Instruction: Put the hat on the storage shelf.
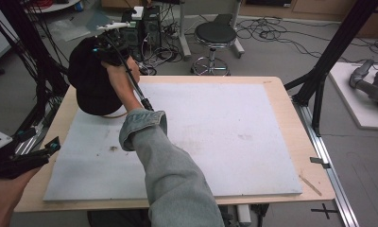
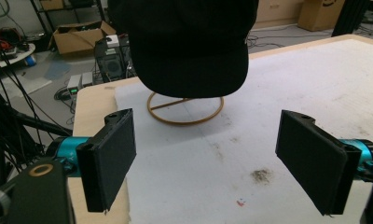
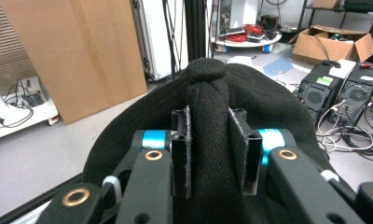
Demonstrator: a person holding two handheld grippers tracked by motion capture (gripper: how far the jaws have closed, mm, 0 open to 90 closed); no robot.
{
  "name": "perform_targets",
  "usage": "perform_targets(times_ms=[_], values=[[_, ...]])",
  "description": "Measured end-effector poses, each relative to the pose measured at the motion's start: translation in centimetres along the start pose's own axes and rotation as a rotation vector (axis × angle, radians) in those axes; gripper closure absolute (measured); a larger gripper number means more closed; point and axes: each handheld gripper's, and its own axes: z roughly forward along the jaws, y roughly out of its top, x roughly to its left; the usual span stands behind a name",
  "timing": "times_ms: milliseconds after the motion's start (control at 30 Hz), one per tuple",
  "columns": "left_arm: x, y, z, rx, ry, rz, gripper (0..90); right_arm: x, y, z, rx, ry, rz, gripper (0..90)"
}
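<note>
While the black cap [image 3: 208, 116] is sitting over a wooden ring stand [image 2: 184, 108] at the table's [image 1: 281, 99] far left corner, the right hand-held gripper [image 3: 208, 154] is pinching a fold of its crown. Releasing cleanly probably means spreading the jaws fully before lifting straight up, so the cap stays centred. Nearer than the stand, the left hand-held gripper [image 2: 212, 163] is waiting wide open, empty.
</note>
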Motion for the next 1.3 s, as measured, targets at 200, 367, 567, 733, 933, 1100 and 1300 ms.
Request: perform_targets(times_ms=[200, 367, 567, 733, 933, 1100, 1300], values=[[0.0, 0.0, 0.0, -0.001, 0.0, 0.0, 20.3, 0.0, 0.0, 0.0, 0.008, -0.013, -0.019, 69.3], [-0.1, 0.0, 0.0, -0.001, -0.001, 0.001, 20.3, 0.0, -0.1, 0.1, 0.011, -0.016, -0.032, 64.4], [-0.1, 0.0, 0.1, 0.004, -0.003, 0.004, 20.3, -0.1, -0.1, -0.1, 0.007, -0.013, -0.03, 62.1], [-0.2, 0.0, 0.2, 0.002, -0.005, 0.005, 20.2, -0.4, -0.1, -0.5, 0.008, -0.019, -0.029, 59.3], [-0.4, 0.2, 0.5, 0.001, -0.01, 0.009, 20.3, -1.5, -0.5, -1.9, 0.004, -0.044, -0.032, 56.0], [-0.7, 0.4, 1.1, 0.0, -0.024, 0.015, 20.3, -3.5, -0.9, -4.0, -0.004, -0.073, -0.027, 54.1], [-1.3, 0.6, 2.4, 0.01, -0.043, 0.032, 20.3, -6.8, -1.7, -7.2, -0.004, -0.118, -0.007, 52.2]])
